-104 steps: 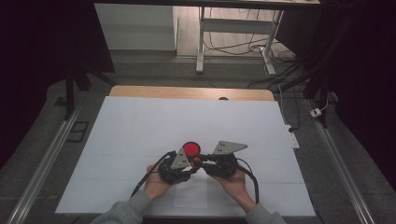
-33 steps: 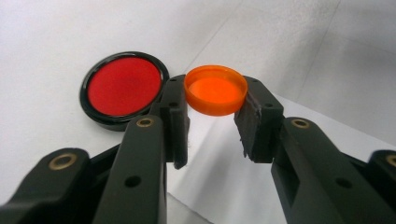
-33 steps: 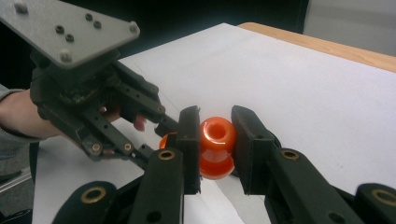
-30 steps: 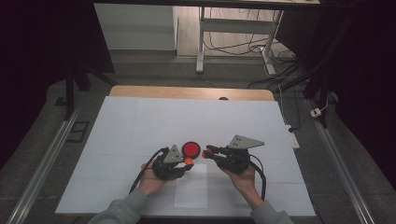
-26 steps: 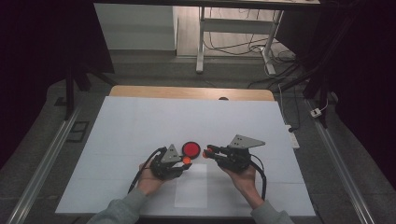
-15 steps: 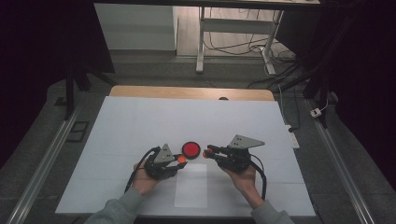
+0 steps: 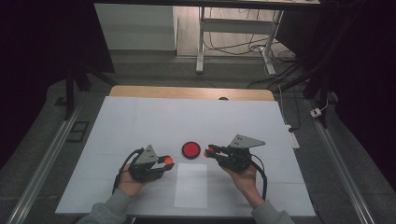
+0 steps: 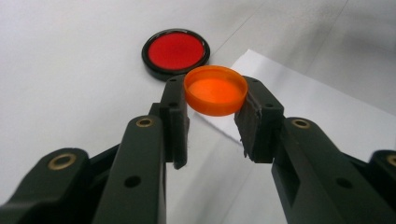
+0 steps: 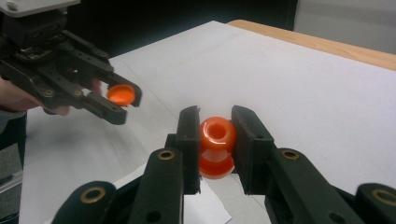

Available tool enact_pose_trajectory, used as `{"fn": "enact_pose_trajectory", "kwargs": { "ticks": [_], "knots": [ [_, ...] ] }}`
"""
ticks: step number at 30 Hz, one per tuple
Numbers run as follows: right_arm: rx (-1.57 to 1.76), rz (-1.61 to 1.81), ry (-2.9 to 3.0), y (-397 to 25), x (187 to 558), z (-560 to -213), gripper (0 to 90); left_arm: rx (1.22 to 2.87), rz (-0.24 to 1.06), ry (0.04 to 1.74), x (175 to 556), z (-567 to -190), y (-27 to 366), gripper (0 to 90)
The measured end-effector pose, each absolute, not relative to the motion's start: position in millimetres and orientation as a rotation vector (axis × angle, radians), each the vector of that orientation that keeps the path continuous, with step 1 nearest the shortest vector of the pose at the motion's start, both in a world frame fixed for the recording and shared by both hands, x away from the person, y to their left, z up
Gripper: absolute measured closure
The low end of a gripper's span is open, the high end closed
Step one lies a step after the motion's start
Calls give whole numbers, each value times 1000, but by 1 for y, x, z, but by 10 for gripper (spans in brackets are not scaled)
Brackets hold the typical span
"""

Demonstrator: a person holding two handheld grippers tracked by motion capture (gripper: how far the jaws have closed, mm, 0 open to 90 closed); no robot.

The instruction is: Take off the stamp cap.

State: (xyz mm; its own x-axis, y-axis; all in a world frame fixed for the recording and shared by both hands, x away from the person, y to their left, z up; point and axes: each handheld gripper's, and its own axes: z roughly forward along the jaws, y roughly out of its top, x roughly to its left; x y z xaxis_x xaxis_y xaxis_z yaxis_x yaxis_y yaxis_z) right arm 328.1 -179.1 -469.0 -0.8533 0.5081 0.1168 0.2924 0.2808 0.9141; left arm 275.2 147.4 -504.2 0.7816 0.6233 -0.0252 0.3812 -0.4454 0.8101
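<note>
Left gripper (image 7: 164, 164) withdrawn, orange cap (image 8: 215, 89) clamped

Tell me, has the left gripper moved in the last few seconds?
Yes. The left gripper, shut on the orange cap, has drawn back left and toward the person, away from the red disc.

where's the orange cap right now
The orange cap is clamped between the jaws of the left gripper, held above the white table at the left of the high view, just short of the red disc and the paper sheet.
</note>
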Motion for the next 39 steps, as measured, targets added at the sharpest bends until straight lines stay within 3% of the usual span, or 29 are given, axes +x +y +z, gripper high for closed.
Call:
{"fn": "enact_pose_trajectory", "kwargs": {
  "ticks": [23, 39],
  "knots": [
    [755, 1613, 2363, -176, 328, -473, 723, 1999, 378, 920, 246, -509, 215, 649],
    [769, 1618, 2357, -175, 328, -472, 723, 2003, 369, 924, 246, -510, 219, 648]
  ]
}}
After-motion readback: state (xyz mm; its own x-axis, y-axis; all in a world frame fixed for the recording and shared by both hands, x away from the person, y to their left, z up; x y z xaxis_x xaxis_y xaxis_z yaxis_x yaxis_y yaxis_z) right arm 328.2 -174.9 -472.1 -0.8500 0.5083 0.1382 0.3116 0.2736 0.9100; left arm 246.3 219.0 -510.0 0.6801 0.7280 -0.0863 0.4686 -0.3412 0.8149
